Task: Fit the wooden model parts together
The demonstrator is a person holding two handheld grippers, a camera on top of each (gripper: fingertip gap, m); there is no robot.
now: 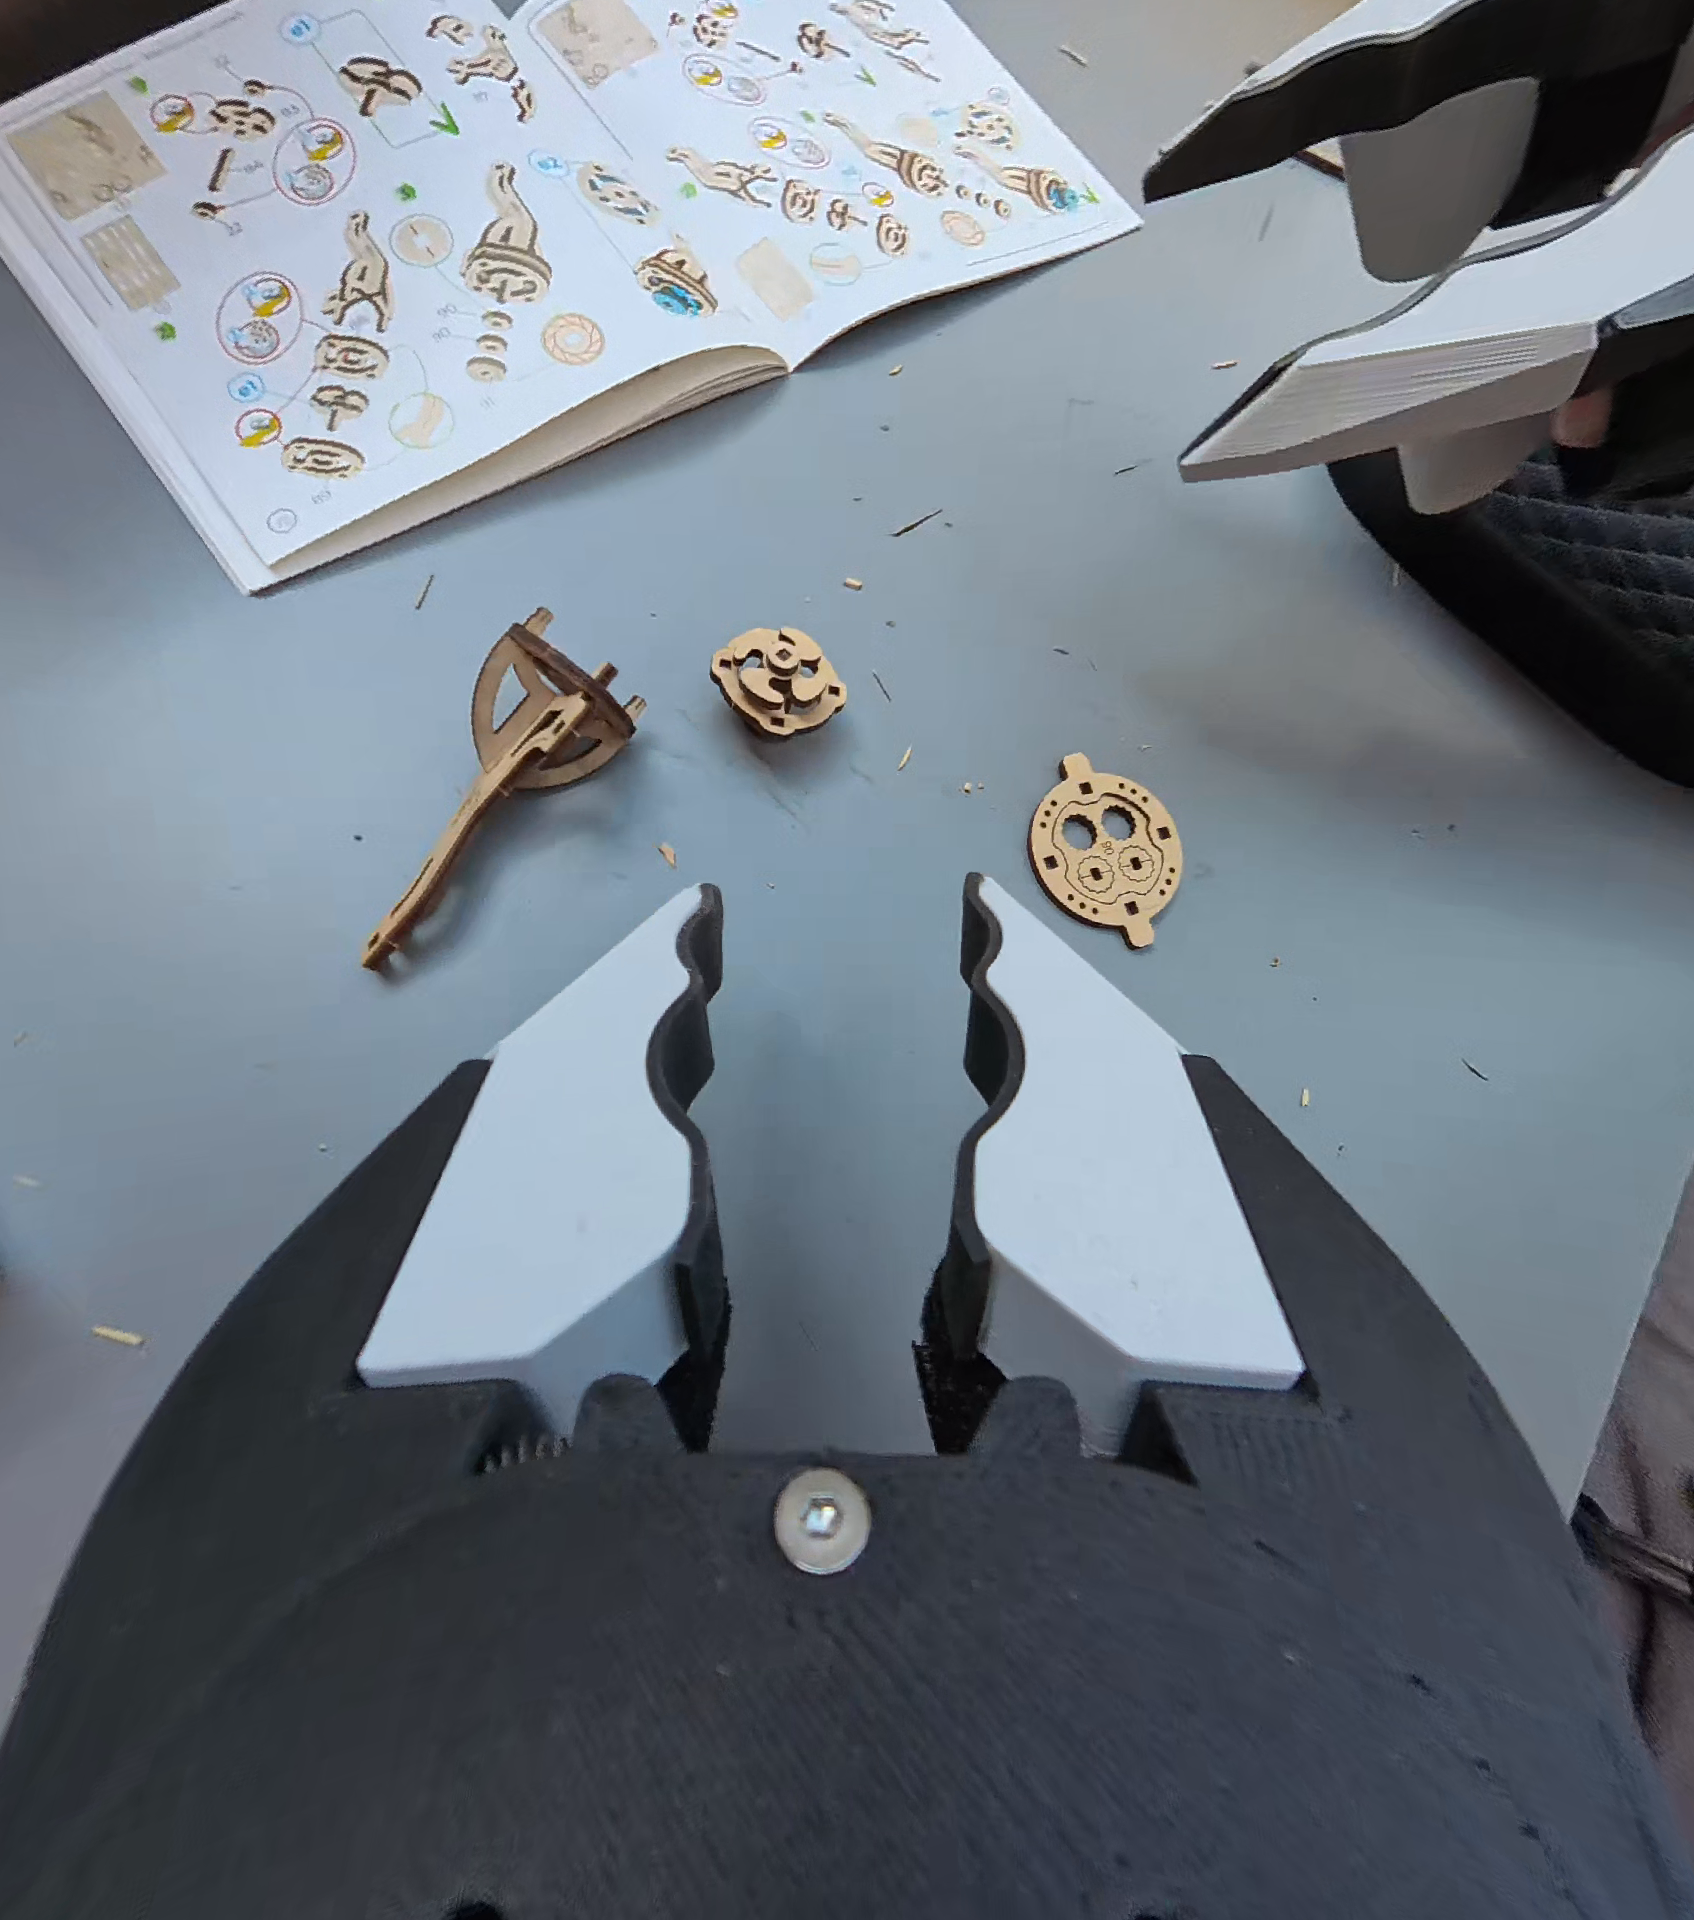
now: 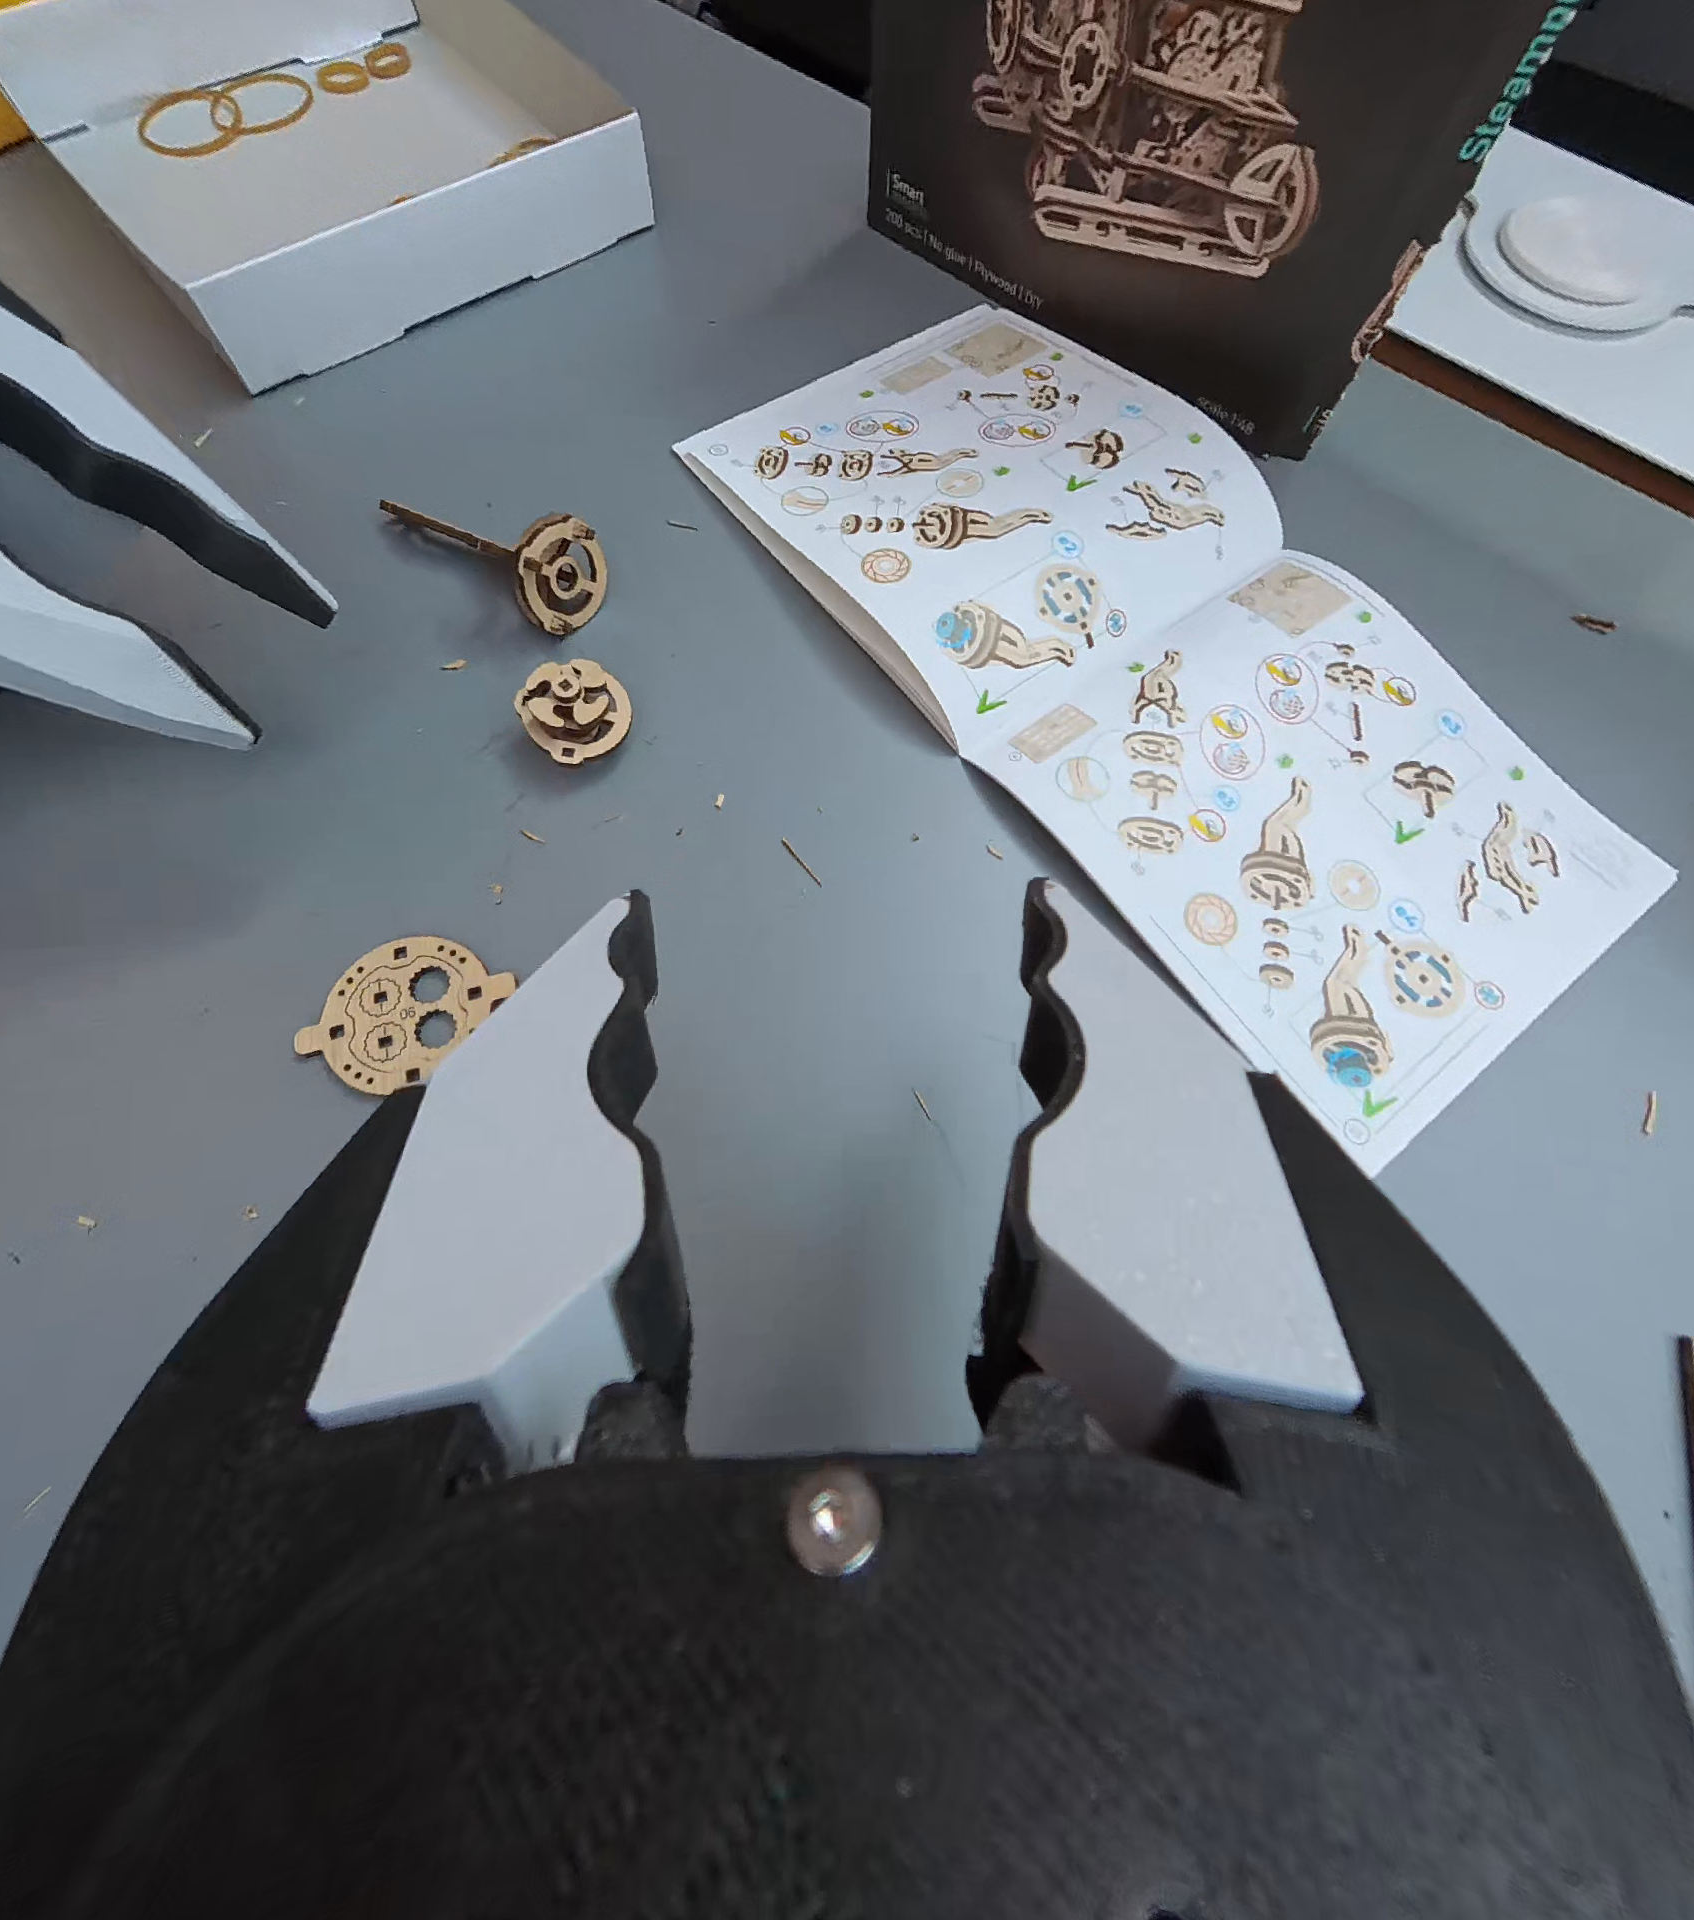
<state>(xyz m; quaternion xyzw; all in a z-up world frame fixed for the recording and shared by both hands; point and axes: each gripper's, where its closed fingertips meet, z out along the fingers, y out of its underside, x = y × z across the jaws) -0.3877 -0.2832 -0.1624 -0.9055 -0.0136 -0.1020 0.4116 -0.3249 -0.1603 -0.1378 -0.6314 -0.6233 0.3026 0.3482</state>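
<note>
Three wooden parts lie apart on the grey table: a long-handled frame piece, a small round stacked hub, and a flat round disc with holes. My left gripper is open and empty, just short of the hub, with the disc to its right. My right gripper is open and empty, above the table, with the disc beside its left finger. Each gripper also shows in the other's view, the right one and the left one.
An open instruction booklet lies beyond the parts. A white tray with wooden rings and a dark product box stand at the back. A black padded item lies at the right. Wood splinters litter the table. The small round stacked hub sits 5 centimeters or so from the ends of my left fingers. It turns up in the right wrist view as well.
</note>
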